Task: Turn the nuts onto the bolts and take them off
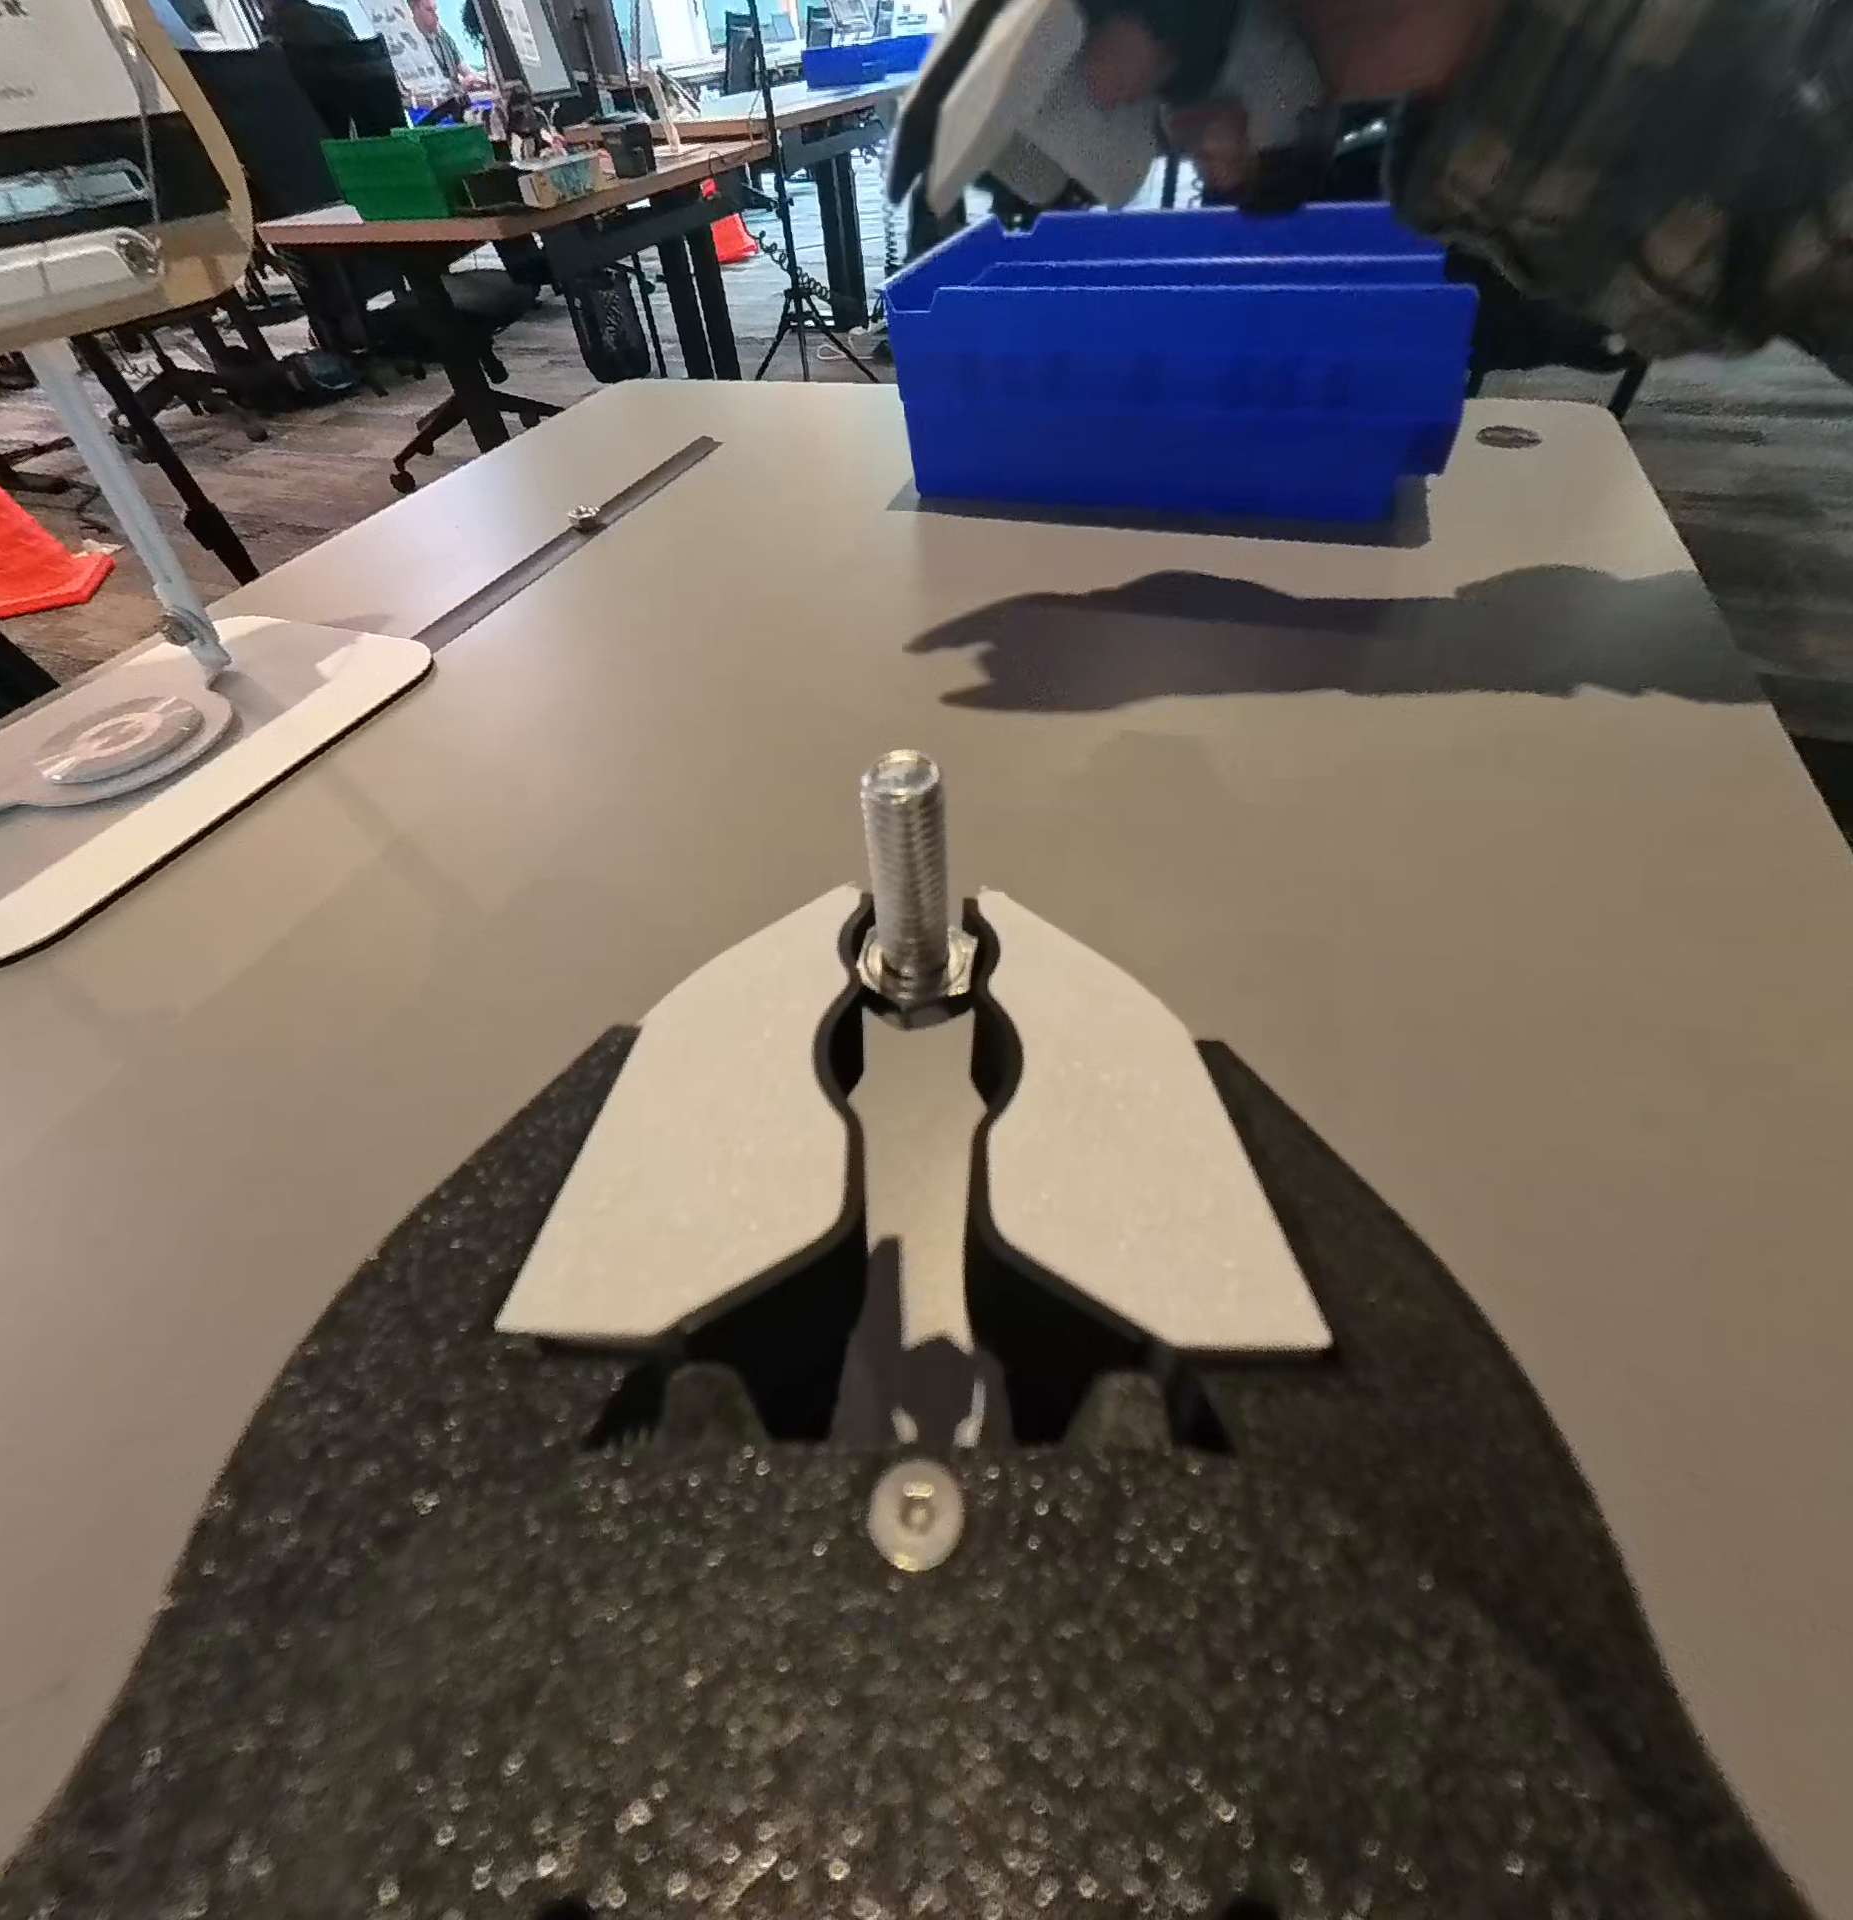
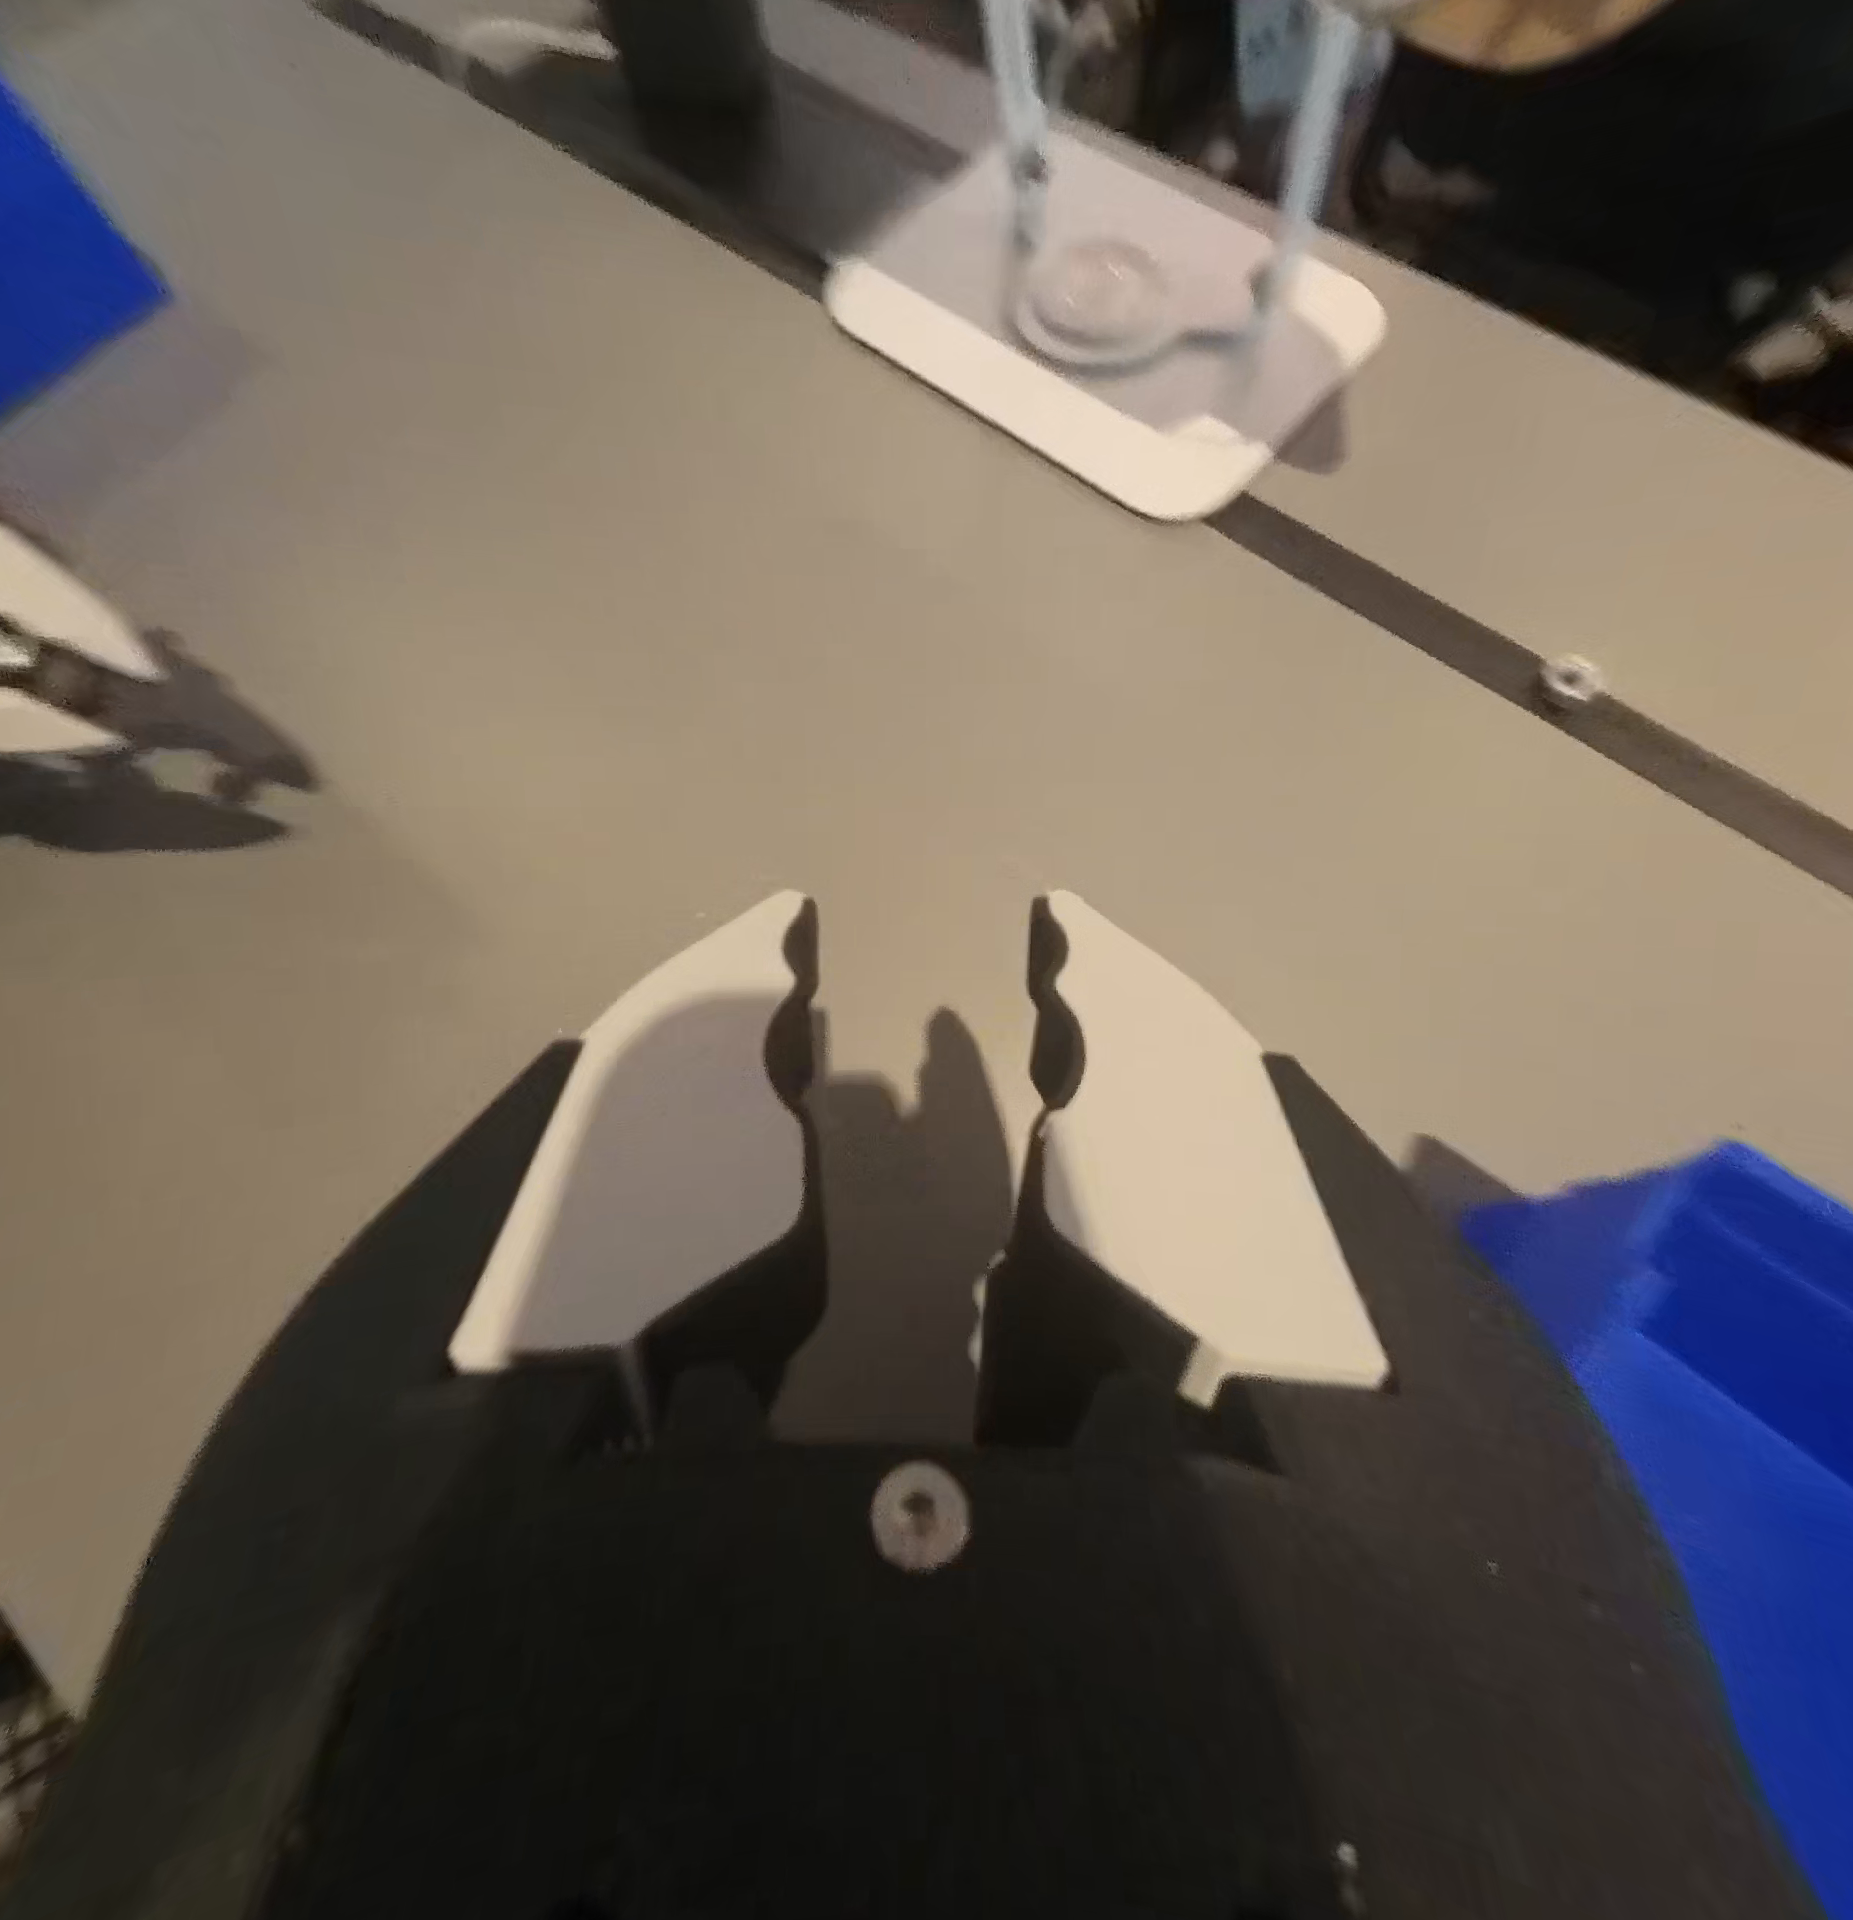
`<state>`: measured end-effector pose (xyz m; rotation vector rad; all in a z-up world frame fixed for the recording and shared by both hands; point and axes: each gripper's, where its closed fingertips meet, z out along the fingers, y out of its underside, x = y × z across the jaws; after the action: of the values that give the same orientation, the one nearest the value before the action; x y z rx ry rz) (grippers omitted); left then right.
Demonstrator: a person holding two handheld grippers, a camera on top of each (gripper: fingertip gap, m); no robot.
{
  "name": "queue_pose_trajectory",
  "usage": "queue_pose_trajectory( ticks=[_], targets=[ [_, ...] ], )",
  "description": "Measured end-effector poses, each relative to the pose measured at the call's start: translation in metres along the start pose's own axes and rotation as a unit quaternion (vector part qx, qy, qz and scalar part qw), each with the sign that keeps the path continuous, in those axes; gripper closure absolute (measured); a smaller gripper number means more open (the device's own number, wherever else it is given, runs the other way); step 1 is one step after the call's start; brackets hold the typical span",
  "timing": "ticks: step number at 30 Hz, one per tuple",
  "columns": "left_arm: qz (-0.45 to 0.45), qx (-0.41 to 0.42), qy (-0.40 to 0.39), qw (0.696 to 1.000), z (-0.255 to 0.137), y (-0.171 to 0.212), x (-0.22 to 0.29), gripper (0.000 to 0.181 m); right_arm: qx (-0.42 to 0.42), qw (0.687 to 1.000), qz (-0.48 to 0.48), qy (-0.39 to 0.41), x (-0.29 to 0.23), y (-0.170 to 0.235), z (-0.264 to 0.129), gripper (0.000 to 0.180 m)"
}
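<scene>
The left tool (image 1: 914,961) pinches a bolt (image 1: 901,862) upright by its head, threads bare, while the right tool (image 2: 924,935) hangs spread and empty near the blue bin (image 1: 1176,384), so threading a nut (image 1: 583,512) seems not begun.

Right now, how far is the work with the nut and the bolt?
Done: the left tool grips the bolt upright at its head. In hand: the right tool is open and empty. Left: the nut lies on the table's dark strip, not yet threaded on.
</scene>
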<state>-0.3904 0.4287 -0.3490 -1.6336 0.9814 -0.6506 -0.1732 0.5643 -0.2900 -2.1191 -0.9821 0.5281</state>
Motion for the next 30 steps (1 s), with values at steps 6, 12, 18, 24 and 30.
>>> queue_pose_trajectory(
  ticks=[6, 12, 18, 24, 30],
  targets=[
    [0.002, -0.010, -0.008, 1.000, -0.001, 0.004, -0.005, 0.166, -0.154, 0.981, 0.099, 0.060, 0.092, -0.008, 0.042, 0.139],
    [-0.016, -0.012, -0.006, 1.000, -0.003, 0.007, -0.011, 0.166, -0.150, 0.947, 0.283, 0.026, 0.160, -0.019, 0.113, 0.147],
    [-0.034, -0.010, -0.008, 0.999, -0.005, 0.007, -0.015, 0.166, -0.131, 0.922, 0.354, 0.092, 0.221, 0.000, 0.153, 0.149],
    [-0.036, -0.008, -0.011, 0.999, -0.007, 0.005, -0.017, 0.166, -0.148, 0.922, 0.335, 0.130, 0.238, 0.006, 0.173, 0.150],
    [-0.042, -0.013, -0.014, 0.999, -0.006, 0.008, -0.021, 0.166, -0.182, 0.923, 0.304, 0.152, 0.240, 0.012, 0.190, 0.151]
  ],
)
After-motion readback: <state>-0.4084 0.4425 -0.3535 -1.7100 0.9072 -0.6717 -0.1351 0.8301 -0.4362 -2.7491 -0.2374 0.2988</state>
